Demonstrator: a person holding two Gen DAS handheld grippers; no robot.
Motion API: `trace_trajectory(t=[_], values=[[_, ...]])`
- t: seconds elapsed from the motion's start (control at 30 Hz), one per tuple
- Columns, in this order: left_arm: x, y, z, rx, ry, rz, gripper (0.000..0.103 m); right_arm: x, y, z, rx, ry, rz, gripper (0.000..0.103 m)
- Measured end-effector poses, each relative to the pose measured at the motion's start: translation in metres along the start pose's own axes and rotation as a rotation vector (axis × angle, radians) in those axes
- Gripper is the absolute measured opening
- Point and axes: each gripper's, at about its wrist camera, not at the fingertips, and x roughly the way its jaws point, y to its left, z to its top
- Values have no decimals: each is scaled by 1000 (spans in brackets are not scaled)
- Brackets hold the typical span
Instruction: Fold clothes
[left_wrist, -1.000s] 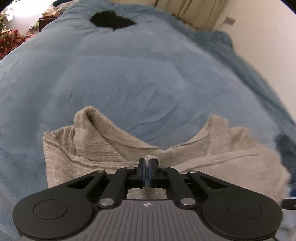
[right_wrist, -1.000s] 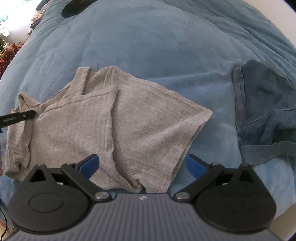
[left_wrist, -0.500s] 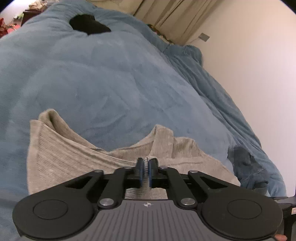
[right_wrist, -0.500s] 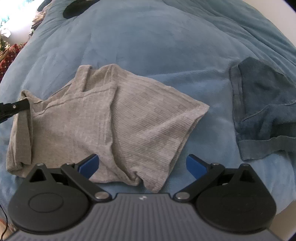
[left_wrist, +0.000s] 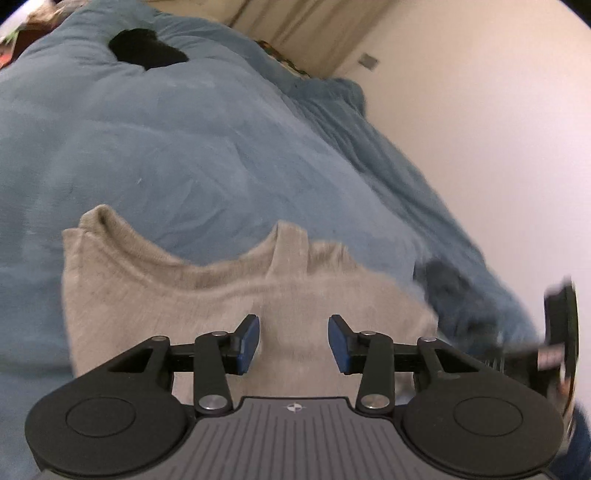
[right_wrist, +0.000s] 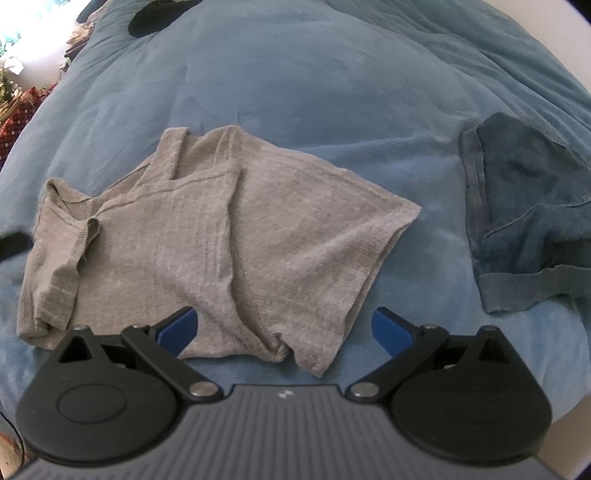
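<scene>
A grey ribbed top (right_wrist: 207, 251) lies partly folded on the blue bedspread (right_wrist: 314, 92), its straps toward the far left. In the left wrist view the same grey top (left_wrist: 177, 295) spreads just beyond my left gripper (left_wrist: 293, 341). Its jaws are opening, with nothing pinched between the blue pads (left_wrist: 247, 343); cloth lies below them. My right gripper (right_wrist: 284, 328) hovers open over the top's near hem, holding nothing. The left gripper's dark tip (right_wrist: 13, 243) shows at the left edge of the right wrist view.
A dark blue garment (right_wrist: 524, 214) lies crumpled to the right of the grey top. A black item (left_wrist: 147, 50) sits far up the bed. A pale wall (left_wrist: 480, 129) runs along the bed's right side, with cluttered furniture (right_wrist: 18, 107) at the far left.
My left gripper let go of the grey top's edge and its jaws spread apart; it pulled back and swung right. The released cloth dropped flat. The right gripper stayed put.
</scene>
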Motion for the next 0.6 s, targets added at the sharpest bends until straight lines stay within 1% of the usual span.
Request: trace_trajectory(t=[0.17, 0.3, 0.4, 0.53, 0.6], values=[[-13, -11, -38, 177, 60, 99, 34, -4, 7, -11, -10, 11, 6, 102], [-12, -24, -72, 436, 81, 247, 34, -8, 11, -20, -27, 21, 3, 102], [-5, -30, -90, 589, 87, 341, 34, -10, 14, -24, -36, 23, 1, 102], [9, -30, -101, 712, 62, 461, 34, -11, 16, -27, -38, 25, 3, 102], [19, -30, -105, 758, 66, 498, 34, -11, 18, -28, -39, 27, 6, 102]])
